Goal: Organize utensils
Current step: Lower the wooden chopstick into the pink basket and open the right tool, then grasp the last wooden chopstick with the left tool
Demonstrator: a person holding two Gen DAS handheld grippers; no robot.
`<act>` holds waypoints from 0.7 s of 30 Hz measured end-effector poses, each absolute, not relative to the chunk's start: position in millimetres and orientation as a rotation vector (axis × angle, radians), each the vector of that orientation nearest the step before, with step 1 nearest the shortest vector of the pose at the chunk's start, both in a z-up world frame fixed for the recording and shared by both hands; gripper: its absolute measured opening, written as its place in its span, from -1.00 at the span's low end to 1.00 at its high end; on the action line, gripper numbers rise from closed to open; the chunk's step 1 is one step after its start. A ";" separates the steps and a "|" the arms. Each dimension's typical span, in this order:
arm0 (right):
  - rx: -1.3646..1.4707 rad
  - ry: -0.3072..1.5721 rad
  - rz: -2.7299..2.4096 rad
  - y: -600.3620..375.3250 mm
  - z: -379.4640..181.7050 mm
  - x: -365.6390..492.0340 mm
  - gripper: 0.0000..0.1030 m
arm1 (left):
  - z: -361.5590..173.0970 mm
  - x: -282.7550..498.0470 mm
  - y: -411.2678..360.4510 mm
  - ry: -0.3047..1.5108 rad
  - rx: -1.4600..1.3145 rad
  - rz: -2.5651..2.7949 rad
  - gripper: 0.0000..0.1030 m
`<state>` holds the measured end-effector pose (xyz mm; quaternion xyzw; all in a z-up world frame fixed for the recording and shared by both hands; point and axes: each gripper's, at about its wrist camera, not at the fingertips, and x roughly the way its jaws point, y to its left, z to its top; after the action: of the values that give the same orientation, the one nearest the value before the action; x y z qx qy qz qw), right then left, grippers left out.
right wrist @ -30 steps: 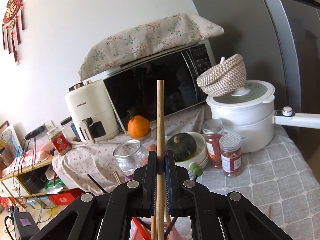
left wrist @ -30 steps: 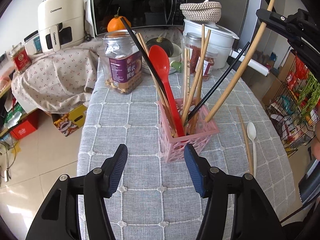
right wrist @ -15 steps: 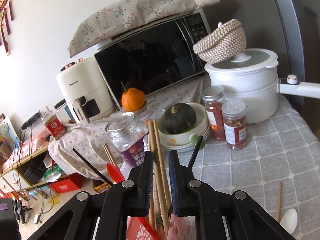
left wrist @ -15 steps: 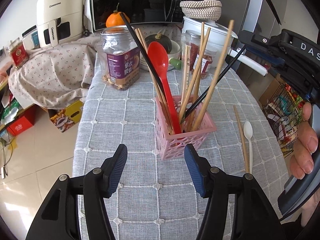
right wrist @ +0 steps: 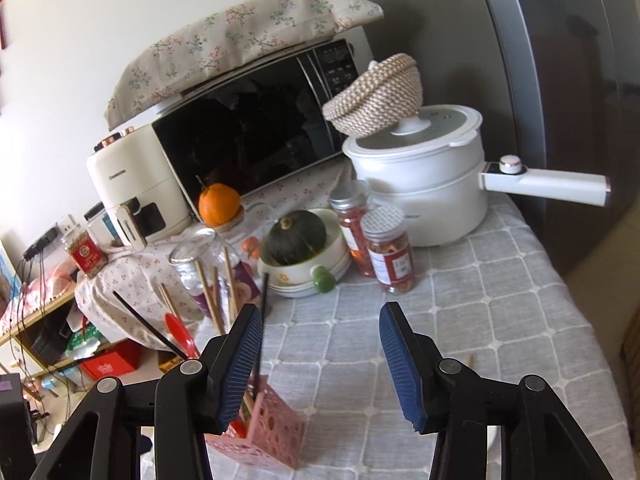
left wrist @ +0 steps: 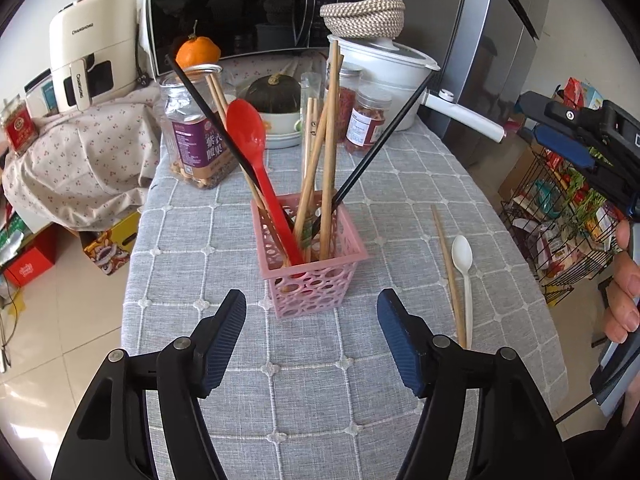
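A pink perforated basket (left wrist: 312, 264) stands mid-table and holds a red spoon (left wrist: 250, 140), several wooden chopsticks (left wrist: 330, 140) and two black chopsticks (left wrist: 384, 136). A loose wooden chopstick (left wrist: 448, 268) and a white spoon (left wrist: 464, 276) lie on the grey cloth to its right. My left gripper (left wrist: 312, 336) is open and empty just in front of the basket. My right gripper (right wrist: 320, 360) is open and empty above the table, right of the basket (right wrist: 268, 436); it also shows at the right edge of the left wrist view (left wrist: 576, 140).
At the table's back stand a nut jar (left wrist: 196, 132), a bowl with a green squash (left wrist: 276, 100), two spice jars (left wrist: 366, 120), a white pot (left wrist: 384, 76) with a long handle, and a microwave (left wrist: 244, 12). A wire rack (left wrist: 560, 216) stands at right.
My right gripper lowered a wooden chopstick into the basket, opened and let it go, then drew back up and to the right. The left gripper stayed open.
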<state>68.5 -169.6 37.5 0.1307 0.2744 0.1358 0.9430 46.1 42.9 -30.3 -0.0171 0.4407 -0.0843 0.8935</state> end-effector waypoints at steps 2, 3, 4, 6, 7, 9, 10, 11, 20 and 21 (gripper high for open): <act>0.252 0.598 0.252 -181.6 32.3 65.7 0.13 | -30.0 45.2 32.8 0.916 -0.028 -0.190 0.41; 0.246 0.619 0.242 -187.2 29.1 64.4 0.16 | -29.8 44.6 27.3 0.917 -0.023 -0.199 0.42; 0.240 0.641 0.230 -192.6 25.6 63.5 0.17 | -29.6 44.1 21.3 0.918 -0.016 -0.207 0.43; 0.229 0.683 0.207 -202.2 18.6 61.9 0.20 | -30.3 43.6 8.9 0.921 0.002 -0.223 0.44; 0.224 0.705 0.196 -206.9 14.8 61.5 0.22 | -30.8 43.7 2.4 0.925 0.011 -0.232 0.44; 0.218 0.748 0.173 -216.5 6.8 60.8 0.26 | -32.1 45.0 -11.1 0.933 0.027 -0.248 0.45; 0.218 0.770 0.163 -221.0 2.9 60.5 0.27 | -33.0 46.1 -18.3 0.939 0.034 -0.256 0.45; 0.221 0.790 0.152 -226.1 -1.0 60.6 0.28 | -34.1 46.4 -24.9 0.946 0.039 -0.264 0.45; 0.246 0.978 0.092 -264.8 -40.0 63.3 0.30 | -55.3 69.3 -82.7 1.050 0.072 -0.338 0.45; 0.248 0.994 0.089 -268.6 -44.0 63.8 0.30 | -58.9 74.6 -87.6 1.066 0.068 -0.337 0.44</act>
<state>63.8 -268.6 -44.0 0.1184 0.4755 0.0425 0.8706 74.6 -87.6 -58.9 0.0325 0.5054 -0.1600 0.8473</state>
